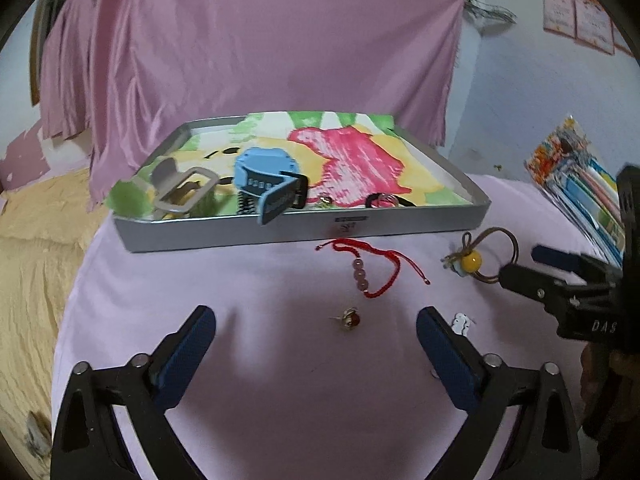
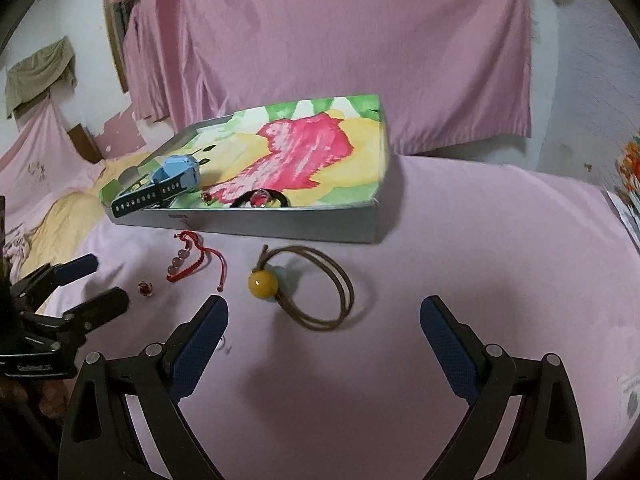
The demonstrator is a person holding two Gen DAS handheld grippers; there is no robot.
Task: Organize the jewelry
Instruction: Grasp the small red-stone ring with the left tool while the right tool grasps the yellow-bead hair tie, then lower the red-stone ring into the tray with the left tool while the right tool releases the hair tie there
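Note:
A grey tray (image 1: 304,229) (image 2: 280,224) lined with a bright cloth holds a blue watch (image 1: 268,178) (image 2: 176,174), a grey hair clip (image 1: 182,190) and a black hair tie (image 1: 384,200) (image 2: 256,198). On the pink cloth in front lie a red cord bracelet (image 1: 376,268) (image 2: 192,258), a small red-stone ring (image 1: 350,317) (image 2: 145,289), a small white earring (image 1: 461,322) and a brown cord with a yellow bead (image 1: 480,258) (image 2: 304,292). My left gripper (image 1: 316,330) (image 2: 94,282) is open just short of the ring. My right gripper (image 2: 324,318) (image 1: 520,262) is open over the brown cord.
A stack of colourful packets (image 1: 580,184) lies at the right edge of the table. A pink curtain (image 1: 260,48) hangs behind the tray. A yellow blanket (image 1: 36,248) lies to the left, below the table edge.

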